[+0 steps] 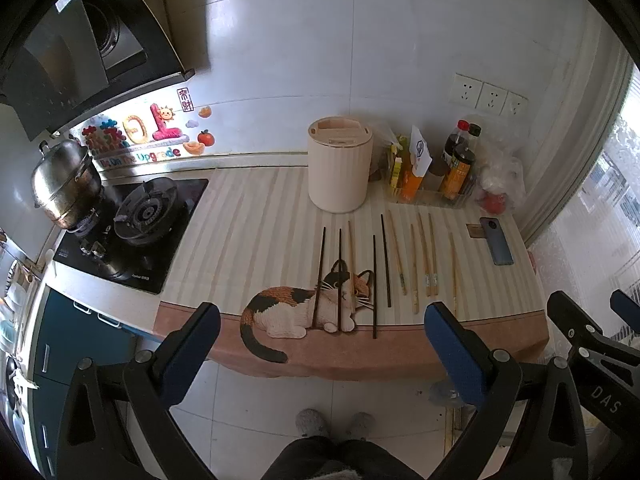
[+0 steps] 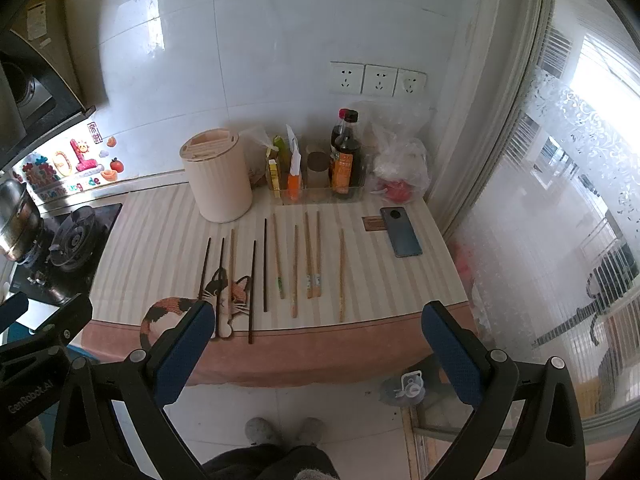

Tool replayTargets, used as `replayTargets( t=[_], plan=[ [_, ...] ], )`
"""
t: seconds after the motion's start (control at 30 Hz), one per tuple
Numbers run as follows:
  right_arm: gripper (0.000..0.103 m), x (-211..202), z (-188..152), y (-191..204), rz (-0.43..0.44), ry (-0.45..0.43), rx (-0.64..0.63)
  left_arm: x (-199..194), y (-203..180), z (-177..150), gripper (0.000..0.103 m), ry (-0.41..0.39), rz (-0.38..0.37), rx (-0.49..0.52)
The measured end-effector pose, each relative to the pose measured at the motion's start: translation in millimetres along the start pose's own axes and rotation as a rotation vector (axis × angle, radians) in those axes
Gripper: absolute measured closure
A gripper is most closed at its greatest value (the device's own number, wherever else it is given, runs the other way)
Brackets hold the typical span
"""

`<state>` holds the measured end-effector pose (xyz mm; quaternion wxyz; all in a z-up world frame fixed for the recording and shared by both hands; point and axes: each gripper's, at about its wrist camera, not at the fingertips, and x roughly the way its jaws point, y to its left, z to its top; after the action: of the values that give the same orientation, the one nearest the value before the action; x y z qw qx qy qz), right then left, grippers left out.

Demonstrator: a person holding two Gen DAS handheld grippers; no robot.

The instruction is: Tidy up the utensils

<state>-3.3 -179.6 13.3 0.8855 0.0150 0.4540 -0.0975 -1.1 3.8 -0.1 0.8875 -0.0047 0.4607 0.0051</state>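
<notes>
Both my hand-held grippers, left [image 1: 320, 346] and right [image 2: 318, 346], hang spread wide and empty over bare floor, short of the counter [image 2: 320, 354] edge. Chopsticks [image 2: 294, 270] lie in a row mid-counter, one dark tip overhanging; the cream holder [image 2: 218, 176] stands behind.

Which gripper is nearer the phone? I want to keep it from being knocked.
Right. The right gripper hangs off the counter's front edge, with the phone beyond its right finger. The left gripper sits further left, before the cat picture.
</notes>
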Motion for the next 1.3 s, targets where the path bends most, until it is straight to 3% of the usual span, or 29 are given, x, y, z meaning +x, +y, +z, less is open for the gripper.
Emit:
replayTargets(
  t=[1.3],
  plan=[
    [0.0,-16,2,-16,-0.01,-0.041,-0.007,-21,-5,2,0.0,-0.023,0.006,0.008]
  ],
)
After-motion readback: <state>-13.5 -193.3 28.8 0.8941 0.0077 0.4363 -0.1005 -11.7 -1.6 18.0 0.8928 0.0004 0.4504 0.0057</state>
